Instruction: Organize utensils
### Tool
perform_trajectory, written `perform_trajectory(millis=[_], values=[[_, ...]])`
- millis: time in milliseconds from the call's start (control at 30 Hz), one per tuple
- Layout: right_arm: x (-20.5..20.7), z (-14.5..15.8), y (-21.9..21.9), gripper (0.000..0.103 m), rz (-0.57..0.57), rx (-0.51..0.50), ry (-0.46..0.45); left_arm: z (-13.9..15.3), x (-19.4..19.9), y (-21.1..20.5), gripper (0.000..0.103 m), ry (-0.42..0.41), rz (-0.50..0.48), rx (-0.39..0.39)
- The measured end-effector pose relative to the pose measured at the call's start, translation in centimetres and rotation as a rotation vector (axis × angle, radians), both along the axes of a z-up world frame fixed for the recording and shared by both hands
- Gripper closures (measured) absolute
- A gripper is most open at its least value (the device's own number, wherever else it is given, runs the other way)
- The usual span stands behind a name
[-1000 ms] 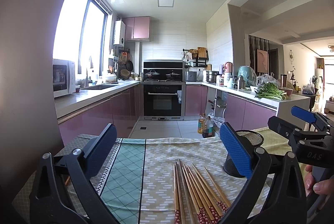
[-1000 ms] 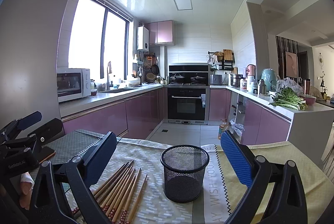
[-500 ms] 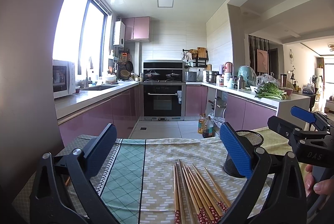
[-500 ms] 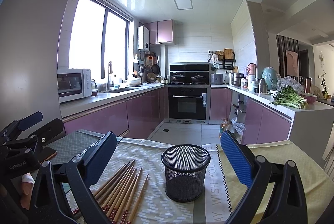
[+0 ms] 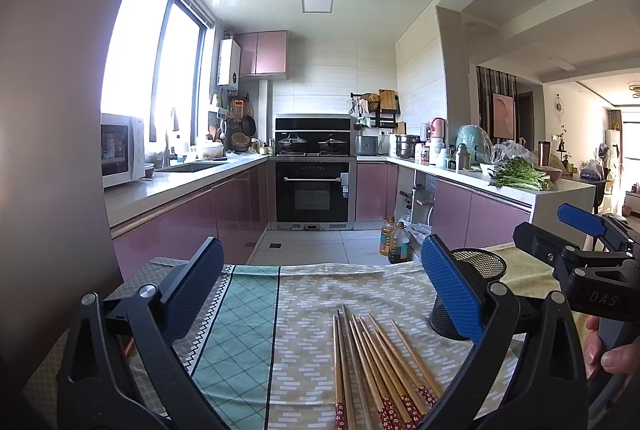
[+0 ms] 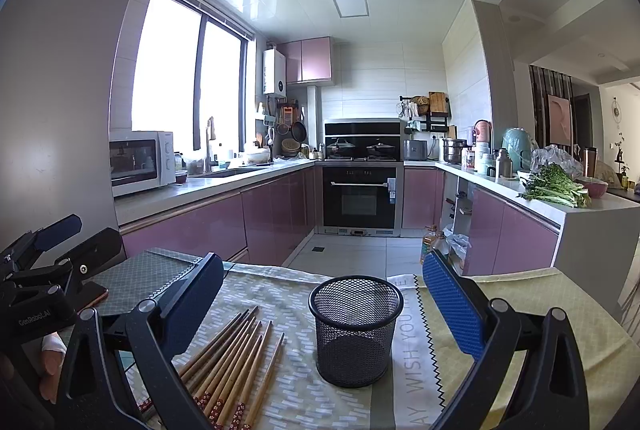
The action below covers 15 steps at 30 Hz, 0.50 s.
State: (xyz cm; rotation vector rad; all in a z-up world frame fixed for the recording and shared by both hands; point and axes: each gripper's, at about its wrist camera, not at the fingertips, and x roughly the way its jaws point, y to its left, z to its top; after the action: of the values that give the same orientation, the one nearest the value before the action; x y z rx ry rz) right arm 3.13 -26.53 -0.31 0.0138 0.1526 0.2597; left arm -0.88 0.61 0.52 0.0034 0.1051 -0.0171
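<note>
Several wooden chopsticks (image 5: 372, 362) with red patterned ends lie side by side on the tablecloth, in front of my left gripper (image 5: 320, 270), which stands open above them with nothing held. The same chopsticks (image 6: 232, 362) show at lower left in the right wrist view. A black mesh holder (image 6: 355, 330) stands upright and empty, centred ahead of my right gripper (image 6: 324, 278), also open. In the left wrist view the mesh holder (image 5: 478, 266) is partly hidden behind the right finger, and the right gripper (image 5: 576, 242) appears at the right edge with a hand below it.
The table carries a patterned cloth (image 6: 520, 314), green checks to the left (image 5: 240, 326). A phone-like flat object (image 6: 94, 296) lies near the left gripper (image 6: 52, 242). Beyond the far table edge is a kitchen floor with oil bottles (image 5: 394, 240) and purple cabinets.
The right wrist view has shifted very slightly, so the holder and chopsticks sit a touch further right. Nothing has been grasped or released.
</note>
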Motion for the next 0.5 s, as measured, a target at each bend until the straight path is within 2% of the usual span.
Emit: perform_trajectory(millis=[500], values=[[0.34,-0.29,-0.28,0.006,-0.003,0.007,0.007,-0.02,0.08,0.07,0.006,0.004,-0.001,0.001]])
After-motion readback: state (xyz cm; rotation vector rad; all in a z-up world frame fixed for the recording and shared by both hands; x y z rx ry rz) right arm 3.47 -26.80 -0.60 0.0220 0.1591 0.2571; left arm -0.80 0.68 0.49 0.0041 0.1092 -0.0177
